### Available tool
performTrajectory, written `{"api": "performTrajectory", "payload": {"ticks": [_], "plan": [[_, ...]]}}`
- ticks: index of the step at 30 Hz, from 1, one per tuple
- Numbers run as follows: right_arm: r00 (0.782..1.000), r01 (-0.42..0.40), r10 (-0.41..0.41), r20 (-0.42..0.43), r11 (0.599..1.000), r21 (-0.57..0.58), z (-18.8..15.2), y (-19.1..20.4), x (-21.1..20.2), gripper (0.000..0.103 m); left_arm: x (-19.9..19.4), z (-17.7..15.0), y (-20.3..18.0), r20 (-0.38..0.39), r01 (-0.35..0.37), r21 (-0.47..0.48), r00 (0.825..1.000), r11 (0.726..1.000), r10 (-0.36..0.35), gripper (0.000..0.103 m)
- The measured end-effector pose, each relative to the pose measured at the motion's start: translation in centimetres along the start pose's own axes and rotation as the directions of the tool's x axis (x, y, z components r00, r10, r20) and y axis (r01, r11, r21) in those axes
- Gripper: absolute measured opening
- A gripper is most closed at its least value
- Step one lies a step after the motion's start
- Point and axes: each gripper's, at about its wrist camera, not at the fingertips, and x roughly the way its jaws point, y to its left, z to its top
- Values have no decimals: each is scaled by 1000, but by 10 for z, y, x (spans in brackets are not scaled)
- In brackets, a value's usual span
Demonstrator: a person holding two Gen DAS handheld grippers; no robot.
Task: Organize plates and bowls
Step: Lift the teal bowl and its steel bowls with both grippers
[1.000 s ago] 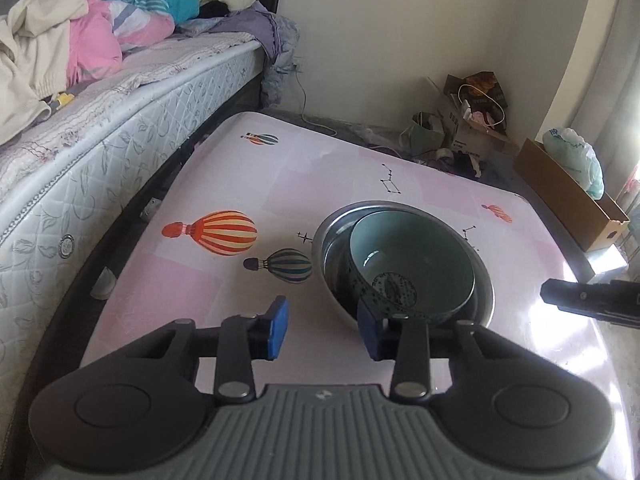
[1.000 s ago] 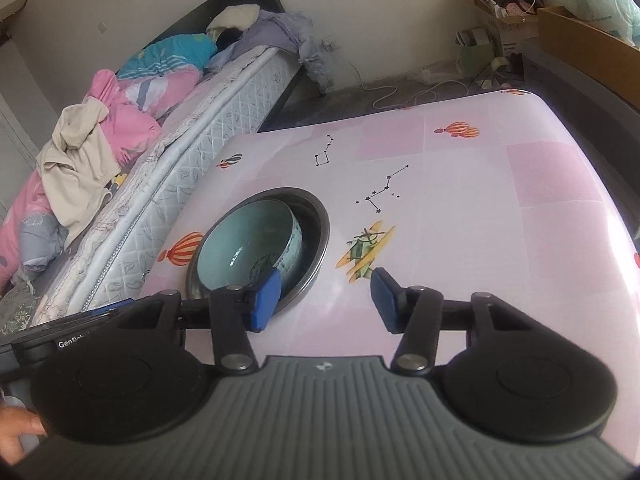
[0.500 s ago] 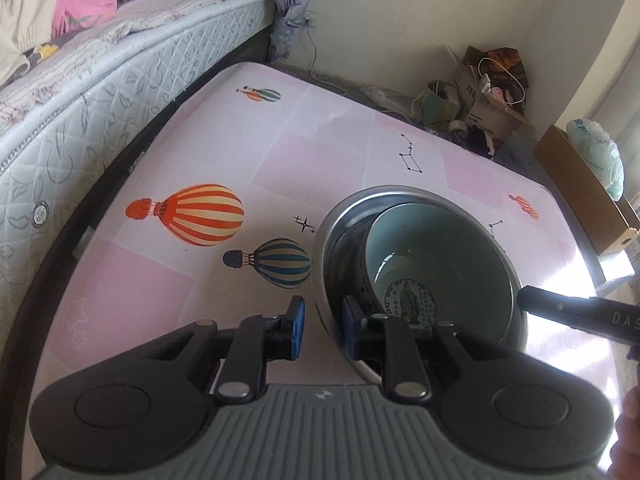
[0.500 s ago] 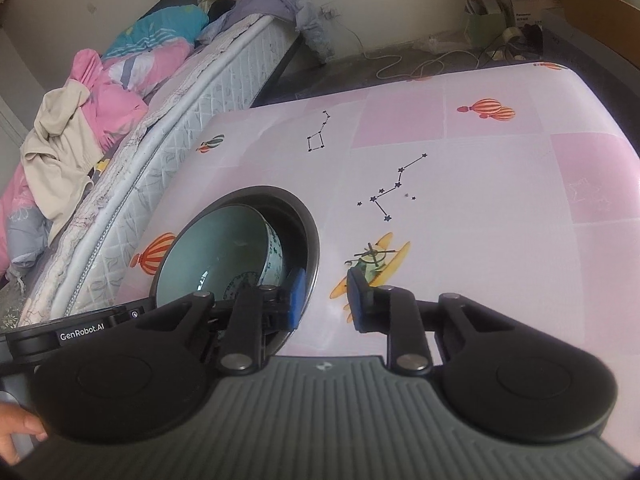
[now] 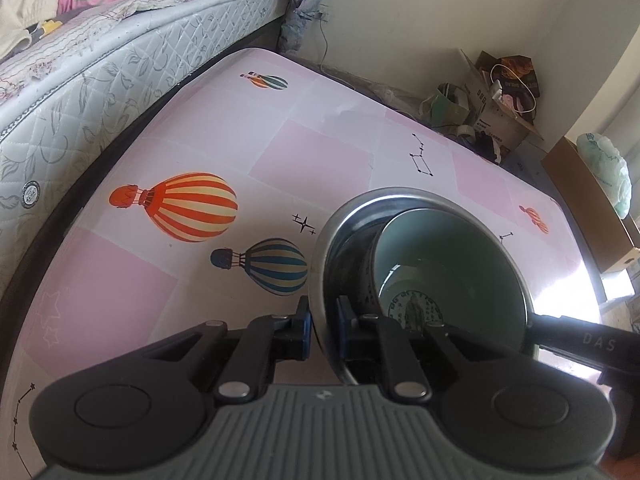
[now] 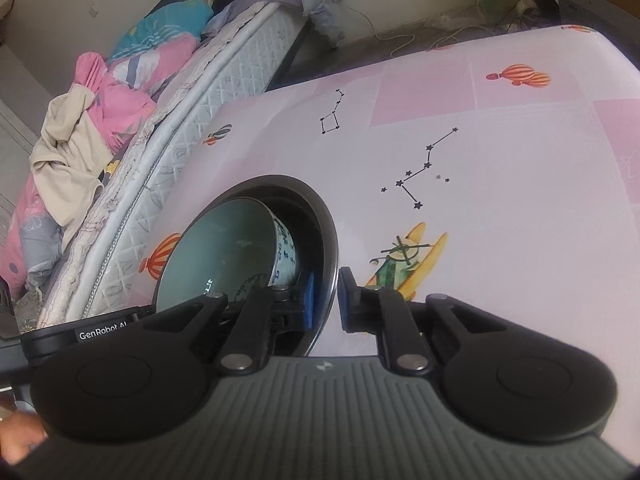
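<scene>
A steel bowl [image 5: 400,193] stands on the pink table [image 5: 320,148] with a teal ceramic bowl [image 5: 448,256] tilted inside it. My left gripper [image 5: 322,320] is closing tight on the steel bowl's near-left rim, one pad outside and one inside. In the right wrist view, my right gripper [image 6: 326,296] is closing on the opposite rim of the steel bowl [image 6: 308,216] in the same way, with the teal bowl [image 6: 224,252] leaning beside its inner finger. Each gripper's black body shows at the edge of the other's view.
A bed [image 5: 100,60] piled with clothes runs along the table's left side. Cardboard boxes [image 5: 592,200] and clutter [image 5: 500,116] sit on the floor beyond the far right corner. A hand [image 6: 16,436] shows at the bottom left of the right wrist view.
Both grippers came down and forward onto the steel bowl. Their jaws narrowed from wide apart to pinching its rim, left side and right side.
</scene>
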Motion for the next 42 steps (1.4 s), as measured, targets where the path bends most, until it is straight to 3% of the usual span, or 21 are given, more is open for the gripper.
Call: {"api": "performTrajectory", "payload": {"ticks": [12,23,34,42], "plan": [[1000,10,-9,25,999,-38,-8,5,-1,10,-10,-7,-5,25,-16,-12,1000,1000,16,13],[999,17,-15,48,999,-44,-13,2,-31,10,-32,-13,-21,59,16,4,998,1000,-16,12],[996,13,-8,92,999,-49,-18,19,-86,11,-92,-23,-29,126,77,9,989,997,-77,12],[993,-4,7,119,1000,-28,-45,34,-141,11,-142,-48,-28,151,132,13,980,991,-132,12]]}}
